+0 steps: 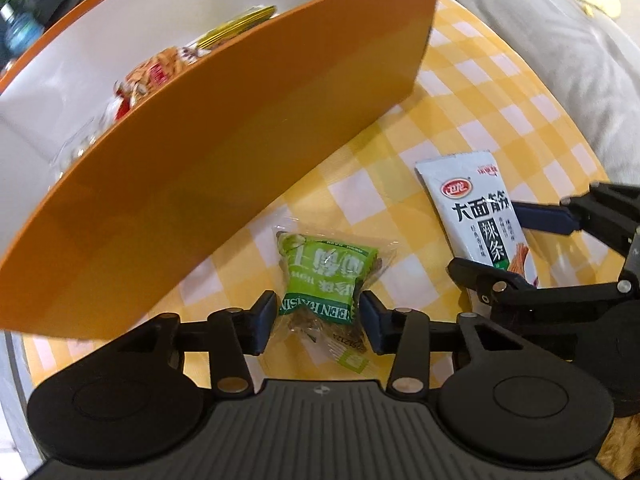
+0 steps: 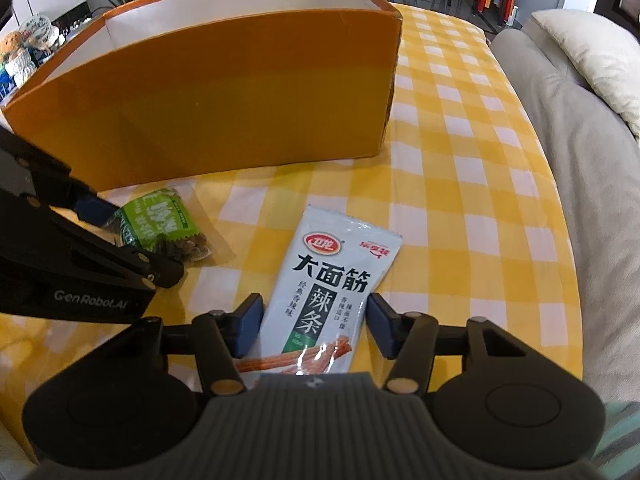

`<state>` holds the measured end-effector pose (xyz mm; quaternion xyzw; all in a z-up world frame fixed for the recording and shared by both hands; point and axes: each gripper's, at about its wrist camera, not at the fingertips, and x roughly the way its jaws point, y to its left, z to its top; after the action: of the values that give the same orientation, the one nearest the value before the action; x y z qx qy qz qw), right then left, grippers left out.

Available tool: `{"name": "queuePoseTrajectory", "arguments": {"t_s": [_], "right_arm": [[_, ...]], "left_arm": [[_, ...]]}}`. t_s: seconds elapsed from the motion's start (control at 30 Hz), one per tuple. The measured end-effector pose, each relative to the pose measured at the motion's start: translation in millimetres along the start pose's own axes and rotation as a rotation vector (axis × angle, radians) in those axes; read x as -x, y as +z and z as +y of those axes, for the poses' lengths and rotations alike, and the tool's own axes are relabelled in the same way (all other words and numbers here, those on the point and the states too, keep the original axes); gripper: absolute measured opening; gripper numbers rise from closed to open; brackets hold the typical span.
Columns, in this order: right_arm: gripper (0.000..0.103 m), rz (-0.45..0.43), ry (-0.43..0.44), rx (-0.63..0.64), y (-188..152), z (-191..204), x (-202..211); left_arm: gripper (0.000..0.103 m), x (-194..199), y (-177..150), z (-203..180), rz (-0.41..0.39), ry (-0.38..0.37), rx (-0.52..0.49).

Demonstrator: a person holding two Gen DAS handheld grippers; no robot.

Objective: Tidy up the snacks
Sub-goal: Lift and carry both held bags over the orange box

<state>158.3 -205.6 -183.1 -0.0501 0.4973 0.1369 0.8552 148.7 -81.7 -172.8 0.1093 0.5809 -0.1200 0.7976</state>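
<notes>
A green raisin packet (image 1: 320, 276) lies on the yellow checked tablecloth (image 1: 480, 100) just in front of the orange box (image 1: 240, 160). My left gripper (image 1: 318, 312) points down over it, both pads against the packet's pinched sides. From the right wrist view the same packet (image 2: 160, 220) sits between the left gripper's (image 2: 136, 240) fingers. A white spicy-strip packet (image 2: 328, 280) lies flat to its right. My right gripper (image 2: 315, 320) straddles its lower half, pads beside its edges, the packet unbent. In the left wrist view this packet (image 1: 476, 216) and the right gripper (image 1: 516, 248) show at the right.
The orange box (image 2: 240, 100) has white inner walls and holds several snack packets (image 1: 160, 72). A grey sofa (image 2: 580, 160) with a pale cushion (image 2: 592, 52) borders the table on the right. Shelves, a plant and stools stand beyond the box.
</notes>
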Motion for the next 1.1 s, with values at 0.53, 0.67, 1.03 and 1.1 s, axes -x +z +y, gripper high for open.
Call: {"name": "queuePoseTrajectory", "arguments": {"t_s": [0.53, 0.67, 1.03, 1.1], "right_arm": [[0.052, -0.096, 0.0, -0.044, 1.3, -5.6, 41.7], [0.052, -0.137, -0.004, -0.049, 3.7, -4.6, 61.6], [0.051, -0.304, 0.017, -0.016, 34.7, 11.5, 120.9], [0.051, -0.334, 0.03, 0.005, 45.8, 17.1, 129.9]], "left_arm": [[0.045, 68.9, -12.7, 7.9, -0.159, -0.058, 0.179], [0.045, 93.5, -13.3, 11.1, -0.227, -0.079, 0.21], [0.045, 148.1, -9.8, 36.2, -0.374, -0.073, 0.244], [0.045, 154.0, -6.5, 43.7, -0.389, -0.058, 0.245]]}}
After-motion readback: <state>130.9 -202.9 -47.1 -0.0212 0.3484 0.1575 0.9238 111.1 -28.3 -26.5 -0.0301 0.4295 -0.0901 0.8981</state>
